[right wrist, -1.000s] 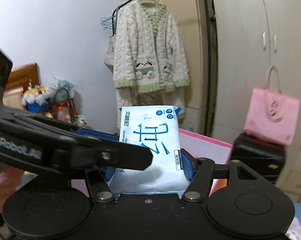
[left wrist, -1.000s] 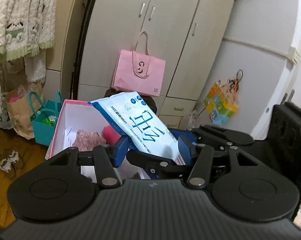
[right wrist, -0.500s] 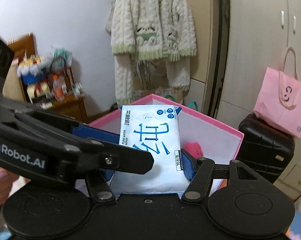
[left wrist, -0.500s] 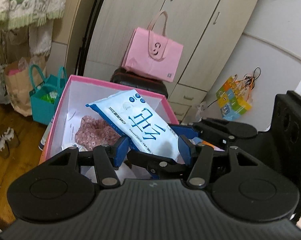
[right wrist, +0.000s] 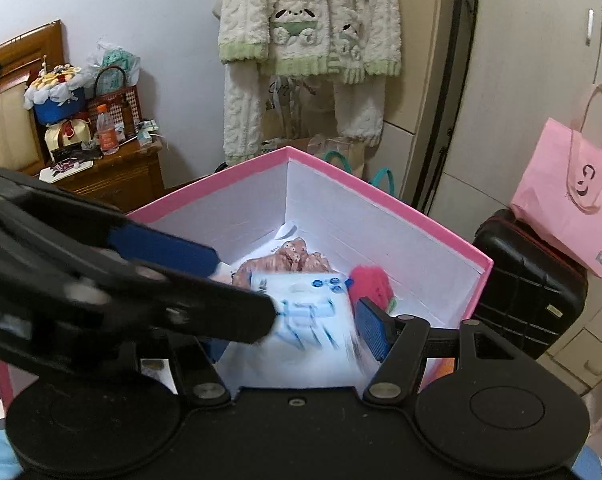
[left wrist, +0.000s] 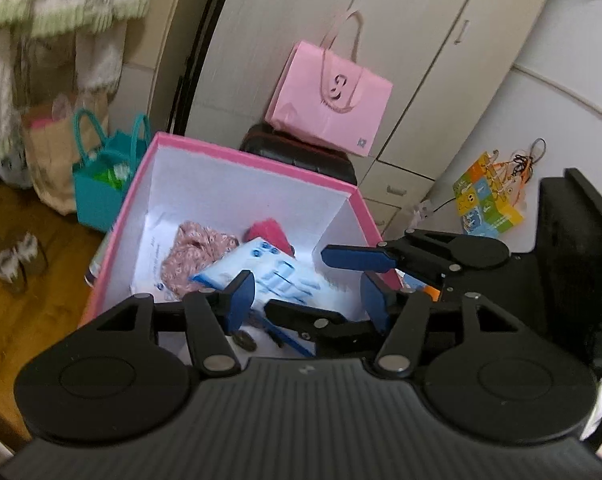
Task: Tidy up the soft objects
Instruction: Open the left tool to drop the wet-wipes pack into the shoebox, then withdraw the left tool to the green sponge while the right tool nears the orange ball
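Observation:
A white-and-blue wipes pack (left wrist: 277, 280) (right wrist: 313, 312) hangs low inside the pink box (left wrist: 253, 160) (right wrist: 381, 196), blurred by motion. It is over a floral cloth (left wrist: 197, 248) (right wrist: 293, 260) and beside a red fluffy item (left wrist: 269, 234) (right wrist: 371, 280). My right gripper (right wrist: 293, 320) (left wrist: 333, 284) is shut on the pack, one blue pad against its right edge. My left gripper (left wrist: 307, 292) (right wrist: 249, 288) straddles the pack with its jaws opening. Its right pad stands apart from the pack.
A pink paper bag (left wrist: 333, 104) sits on a black suitcase (left wrist: 301, 156) behind the box, in front of wardrobe doors. A teal bag (left wrist: 109, 172) and a brown bag stand left of the box. A wooden nightstand (right wrist: 113, 172) holds clutter. Fleece pyjamas (right wrist: 309, 40) hang above.
Both grippers came down over the pink box with the pack. The pack tipped from upright to low inside the box, and the left jaws spread away from it.

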